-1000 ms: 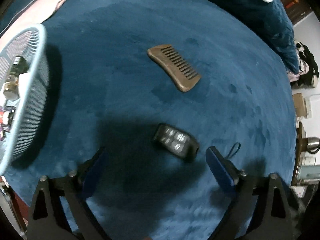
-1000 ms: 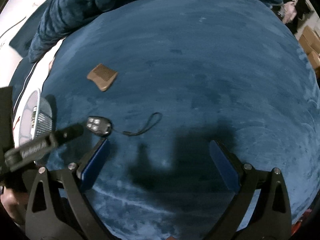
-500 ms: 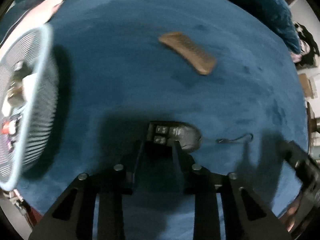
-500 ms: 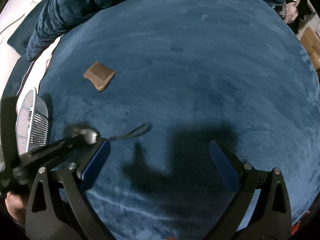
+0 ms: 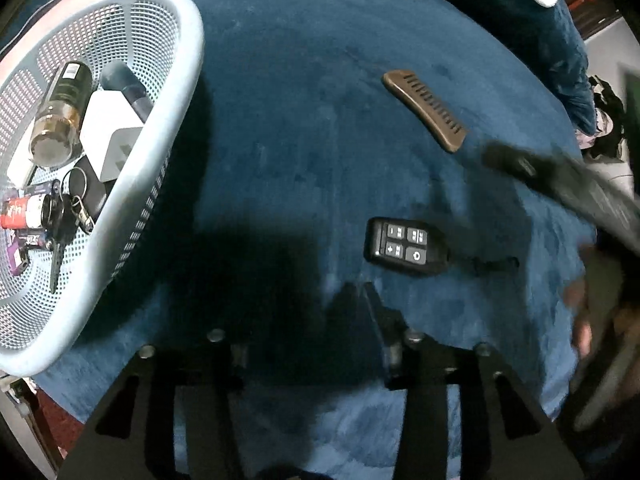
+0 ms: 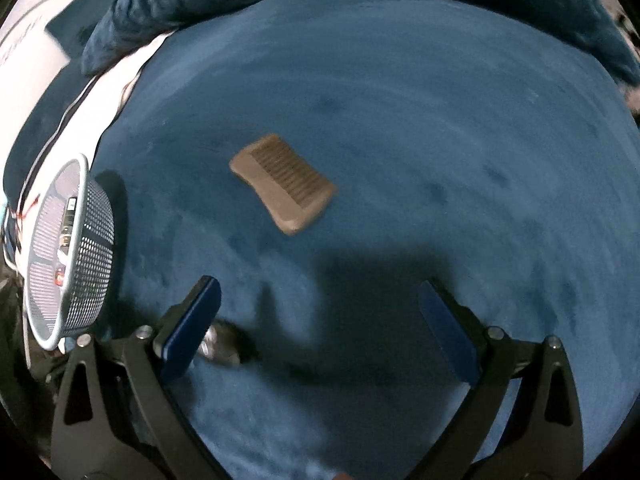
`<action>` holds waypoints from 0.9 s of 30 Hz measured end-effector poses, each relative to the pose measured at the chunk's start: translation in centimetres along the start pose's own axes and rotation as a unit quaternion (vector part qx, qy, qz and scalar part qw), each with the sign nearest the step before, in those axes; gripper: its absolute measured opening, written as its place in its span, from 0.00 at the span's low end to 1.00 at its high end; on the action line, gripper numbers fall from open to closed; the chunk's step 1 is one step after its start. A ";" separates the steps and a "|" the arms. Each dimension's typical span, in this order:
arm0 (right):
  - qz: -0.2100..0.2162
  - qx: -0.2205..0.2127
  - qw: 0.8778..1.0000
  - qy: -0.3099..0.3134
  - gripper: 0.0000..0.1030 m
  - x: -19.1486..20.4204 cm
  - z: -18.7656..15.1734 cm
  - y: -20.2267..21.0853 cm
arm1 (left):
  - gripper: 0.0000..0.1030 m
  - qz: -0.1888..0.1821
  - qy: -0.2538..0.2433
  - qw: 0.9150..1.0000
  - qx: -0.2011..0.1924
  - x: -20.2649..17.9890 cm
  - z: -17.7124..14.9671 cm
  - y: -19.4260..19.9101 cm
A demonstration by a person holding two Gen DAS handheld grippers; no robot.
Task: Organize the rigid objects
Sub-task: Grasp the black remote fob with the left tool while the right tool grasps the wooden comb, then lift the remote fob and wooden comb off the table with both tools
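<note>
While hanging low over the blue blanket (image 5: 304, 128), left gripper (image 5: 308, 320) partly open, jaws just been reopening, nothing between them; left finger lost in shadow. Just ahead of right fingertip (image 5: 370, 304), black remote (image 5: 404, 246) flat on blanket, four buttons up, strap (image 5: 494, 264) trailing to right. Not gripped, not touched. Further out, brown comb (image 5: 426, 110) flat on blanket, well apart from remote. Left side, pale blue mesh basket (image 5: 160, 152) tilted toward lens, holding bottle (image 5: 62, 112), white box (image 5: 110, 130), keys (image 5: 66, 210), red-capped tube (image 5: 18, 212). Right edge, blurred other gripper and hand (image 5: 588, 312).

Right wrist view: right gripper (image 6: 320, 320) wide open, empty, blue pads (image 6: 194, 328) apart above blanket. By left pad, blurred remote (image 6: 222, 344) on blanket. Beyond, comb (image 6: 284, 182) ahead between the fingers, teeth pointing away. Basket (image 6: 68, 248) at far left. Rumpled blue duvet (image 6: 168, 4) at back.
</note>
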State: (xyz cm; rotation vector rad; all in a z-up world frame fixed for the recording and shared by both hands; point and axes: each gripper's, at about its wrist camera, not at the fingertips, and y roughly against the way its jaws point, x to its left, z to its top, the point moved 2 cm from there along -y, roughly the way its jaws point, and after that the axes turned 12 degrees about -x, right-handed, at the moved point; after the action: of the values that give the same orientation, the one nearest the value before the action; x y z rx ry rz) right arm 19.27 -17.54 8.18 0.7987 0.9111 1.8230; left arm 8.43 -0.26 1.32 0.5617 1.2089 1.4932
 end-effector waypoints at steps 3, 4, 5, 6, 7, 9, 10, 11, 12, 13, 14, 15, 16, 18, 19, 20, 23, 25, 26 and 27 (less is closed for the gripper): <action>0.005 0.008 0.999 0.036 0.97 1.5 1.8 -2.7 | 0.47 -0.004 -0.012 1.000 0.003 -0.3 -0.3 0.4; 0.009 0.010 0.999 0.043 0.96 1.9 2.3 -3.5 | 0.47 -0.006 -0.014 1.000 0.003 0.2 -0.5 0.9; 0.014 0.015 0.999 0.050 0.96 2.2 3.1 -4.6 | 0.47 -0.006 -0.019 1.000 0.002 0.3 -0.6 1.1; 0.015 0.019 0.998 0.055 0.94 2.4 3.6 -5.3 | 0.47 -0.004 -0.021 1.000 0.002 0.4 -0.8 1.3; 0.018 0.021 0.998 0.060 0.90 2.7 4.1 -6.1 | 0.47 -0.003 -0.023 1.000 0.002 0.3 -1.0 1.4; 0.024 0.043 0.996 0.071 0.80 3.2 4.9 -7.8 | 0.48 -0.002 -0.023 1.000 0.003 0.8 -1.0 1.7; 0.025 0.061 0.995 0.075 0.72 3.3 4.9 -8.8 | 0.48 -0.001 -0.023 1.000 0.004 1.2 -1.1 2.0; 0.020 0.079 0.993 0.087 0.65 3.6 4.7 -9.7 | 0.47 0.001 -0.023 1.000 0.004 1.5 -1.1 2.1; 0.015 0.079 0.992 0.101 0.61 3.8 4.5 -9.8 | 0.47 0.002 -0.022 1.000 0.005 1.5 -1.2 2.1; 0.012 0.074 0.991 0.113 0.54 4.0 4.4 -9.5 | 0.47 0.002 -0.021 1.000 0.005 1.6 -1.3 2.2; 0.017 0.072 0.990 0.119 0.52 4.0 3.9 -8.9 | 0.47 0.002 -0.022 1.000 0.005 1.6 -1.3 2.3; 0.023 0.072 0.990 0.117 0.52 3.9 3.5 -8.4 | 0.47 0.002 -0.024 1.000 0.005 1.7 -1.4 2.4; 0.029 0.072 0.991 0.113 0.52 3.8 3.0 -7.7 | 0.47 0.001 -0.027 1.000 0.004 2.6 -1.7 3.1; 0.028 0.069 0.991 0.109 0.52 2.9 1.1 -5.9 | 0.47 -0.004 -0.037 0.999 0.002 1.9 -1.6 3.0; 0.025 0.067 0.992 0.101 0.52 2.3 0.1 -4.9 | 0.47 -0.008 -0.044 0.999 0.001 1.5 -1.6 3.0; 0.023 0.065 0.994 0.089 0.52 1.4 -1.1 -3.7 | 0.47 -0.011 -0.054 0.998 0.000 1.0 -1.6 3.1; 0.008 0.054 0.997 0.048 0.52 -1.4 -4.1 -0.4 | 0.47 -0.019 -0.098 0.995 -0.009 -0.8 -1.3 3.2; -0.008 0.048 0.998 0.025 0.52 -3.0 -5.8 1.4 | 0.48 -0.023 -0.134 0.991 -0.014 -2.5 -0.8 2.9; -0.017 0.045 0.999 0.010 0.52 -4.1 -7.0 2.6 | 0.48 -0.025 -0.158 0.987 -0.016 -3.4 -0.5 2.6; -0.020 0.045 0.999 -0.001 0.52 -4.7 -7.7 3.1 | 0.48 -0.025 -0.189 0.982 -0.016 -4.5 -0.3 2.3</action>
State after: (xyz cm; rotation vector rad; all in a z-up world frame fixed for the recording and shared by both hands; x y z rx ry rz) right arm 13.28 -24.73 6.17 0.8318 1.0082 1.7565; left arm 8.54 -4.30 4.36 0.7485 0.8953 1.2890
